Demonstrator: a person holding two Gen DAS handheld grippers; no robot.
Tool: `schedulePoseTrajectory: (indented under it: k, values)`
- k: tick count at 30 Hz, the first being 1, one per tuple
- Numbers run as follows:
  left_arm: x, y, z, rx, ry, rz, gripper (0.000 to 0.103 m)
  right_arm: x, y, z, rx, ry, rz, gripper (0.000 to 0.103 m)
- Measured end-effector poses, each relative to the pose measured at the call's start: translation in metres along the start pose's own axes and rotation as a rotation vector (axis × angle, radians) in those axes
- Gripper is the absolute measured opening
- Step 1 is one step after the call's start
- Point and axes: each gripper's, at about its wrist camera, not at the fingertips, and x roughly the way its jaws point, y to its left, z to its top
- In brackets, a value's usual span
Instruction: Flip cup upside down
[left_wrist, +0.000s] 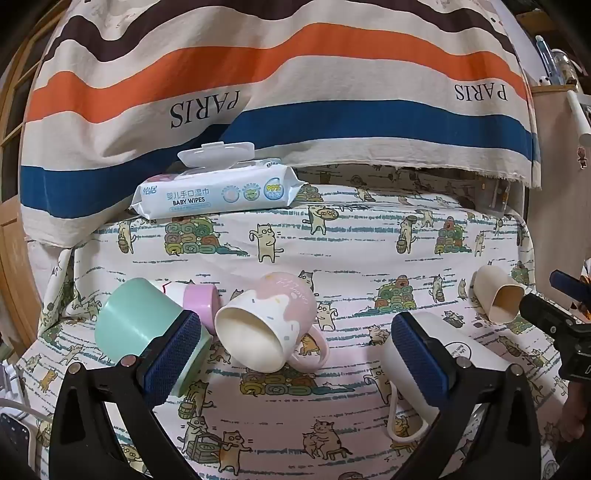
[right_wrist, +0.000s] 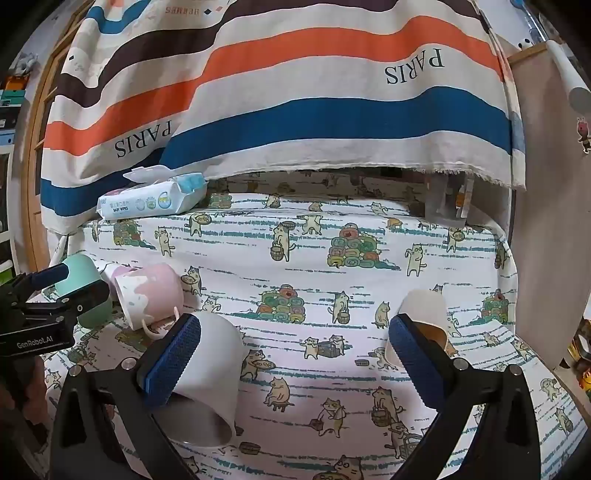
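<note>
A cat-print cloth (left_wrist: 295, 236) covers the table, with a striped sheet (left_wrist: 295, 74) hanging behind it. Nearest the left gripper (left_wrist: 295, 354), whose fingers stand wide apart and hold nothing, a white mug (left_wrist: 476, 354) lies on its side behind the right pad, and a green cup (left_wrist: 129, 317) lies behind the left pad. Between the pads, a little farther on, the pink mug (left_wrist: 266, 317) lies tipped over, mouth toward the camera, handle on the cloth. A purple cup (left_wrist: 199, 299) lies just behind it. The right gripper (right_wrist: 295, 358) is also spread open and empty, with a paper cup (right_wrist: 424, 321) lying behind its right pad. At the back sits a wipes pack (left_wrist: 218, 188), lid up.
</note>
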Motion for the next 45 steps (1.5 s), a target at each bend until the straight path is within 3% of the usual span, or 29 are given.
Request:
schedulePoseTrajectory:
  k: [45]
  values:
    - [-0.0021, 0.0013, 0.0004, -0.002, -0.005, -0.023, 0.102, 0.0009, 0.0001, 0.0005, 0.005, 0.002, 0.001, 0.103]
